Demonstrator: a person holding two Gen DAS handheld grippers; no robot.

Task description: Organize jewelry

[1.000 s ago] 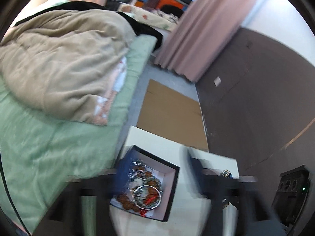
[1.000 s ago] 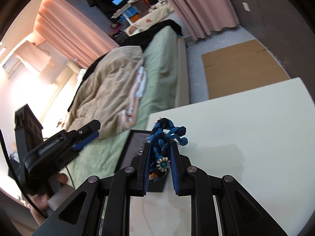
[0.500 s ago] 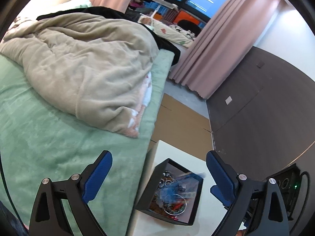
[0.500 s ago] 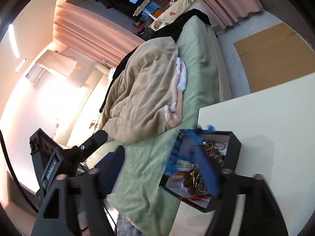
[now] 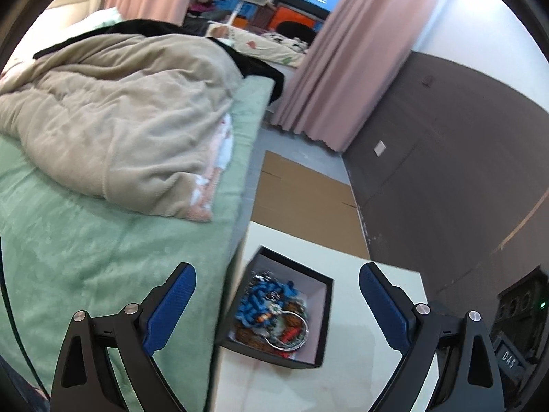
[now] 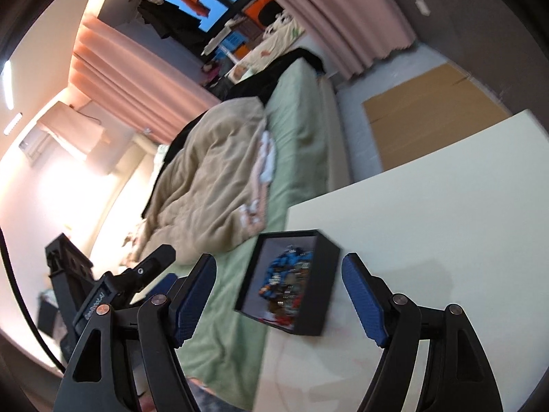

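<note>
Lying in the black box (image 5: 310,322), the blue braided bracelet (image 5: 262,300) sits on top of the other jewelry (image 5: 286,329), a tangle of beads and a metal ring. The box stands at the tabletop (image 5: 360,370) edge nearest the bed (image 5: 103,247). From the left tool (image 5: 276,293) the box is straight ahead and below, between its spread blue pads, which hold nothing. From the right tool (image 6: 279,283) the box (image 6: 319,292) is also ahead, centred between wide-apart, empty jaws, with the bracelet (image 6: 284,262) showing inside. Both tools hover above, well clear of the box; judging by apparent size, neither is plainly nearer. No loose jewelry shows on the visible tabletop, so sorting looks about complete.
</note>
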